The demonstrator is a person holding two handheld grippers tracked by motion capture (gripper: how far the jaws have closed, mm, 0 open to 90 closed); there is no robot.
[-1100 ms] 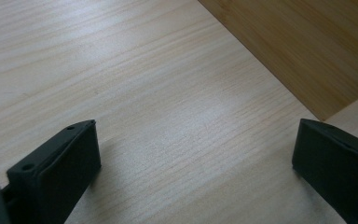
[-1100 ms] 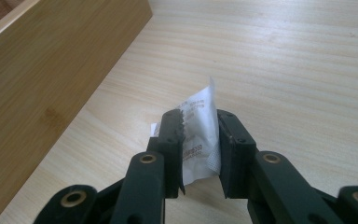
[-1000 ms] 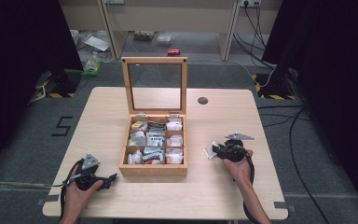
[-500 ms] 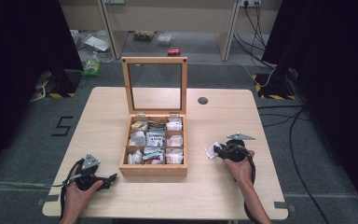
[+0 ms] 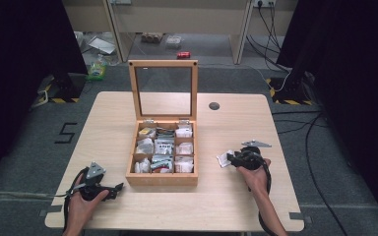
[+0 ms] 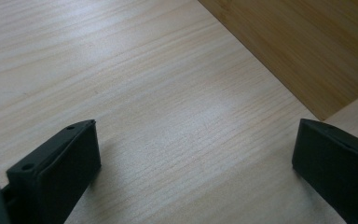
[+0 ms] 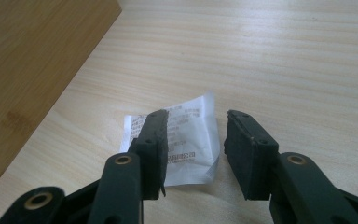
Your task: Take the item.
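The small white printed paper sachet (image 7: 186, 140) lies flat on the pale wooden table (image 5: 236, 206), under and between the fingers (image 7: 151, 140) of the right gripper (image 7: 193, 140), whose jaws have just been opening and seem clear of it. The open wooden compartment box (image 5: 162, 179) stands just beside. The left gripper (image 6: 191, 149) rests with jaws wide over bare tabletop.

My table in a dim, curtained bay

I see a pale wood table (image 5: 128, 113) on grey floor (image 5: 24, 147), a painted "5" (image 5: 65, 132) at its left, black curtains (image 5: 24, 44) on both sides, striped tape (image 5: 54, 100) at their feet, cables (image 5: 300, 123) at right, and a beige cabinet (image 5: 177, 19) behind.
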